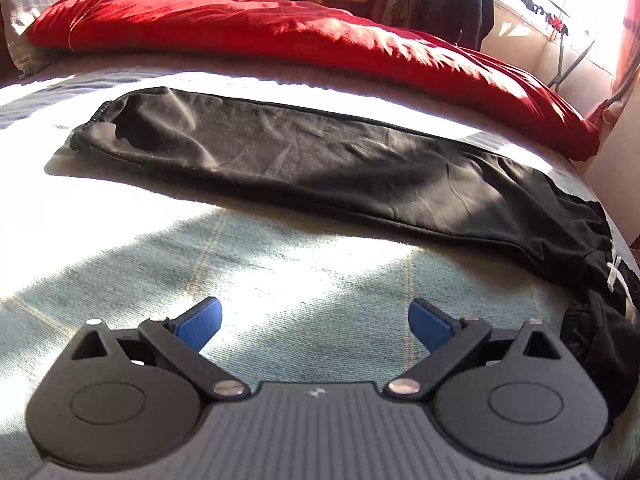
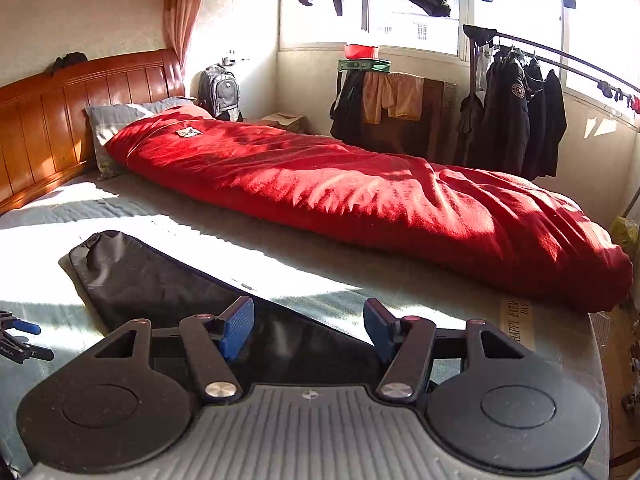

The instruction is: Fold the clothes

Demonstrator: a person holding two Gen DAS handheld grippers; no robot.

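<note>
Left gripper (image 1: 314, 326): fingers apart, over bare bedsheet (image 1: 280, 264); trousers (image 1: 320, 164) ahead, untouched. Right gripper (image 2: 309, 330): fingers apart, nothing clamped, trousers (image 2: 160, 280) beneath them.

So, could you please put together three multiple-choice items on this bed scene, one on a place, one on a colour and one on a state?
1. Where do the black trousers lie?
A. On the bed cover, laid out long, between the grippers and the quilt
B. Hung from the headboard
C. On top of the quilt

2. What colour is the quilt along the far side of the bed?
A. Blue
B. Red
C. White

3. How does the left gripper stand?
A. Shut on the trousers
B. Shut on nothing
C. Open, holding nothing

Answers:
1. A, the trousers stretch flat across the cover, nearer than the quilt.
2. B, the cloth is bright red in both views.
3. C, the blue pads stand wide apart with only bed cover between them.
</note>
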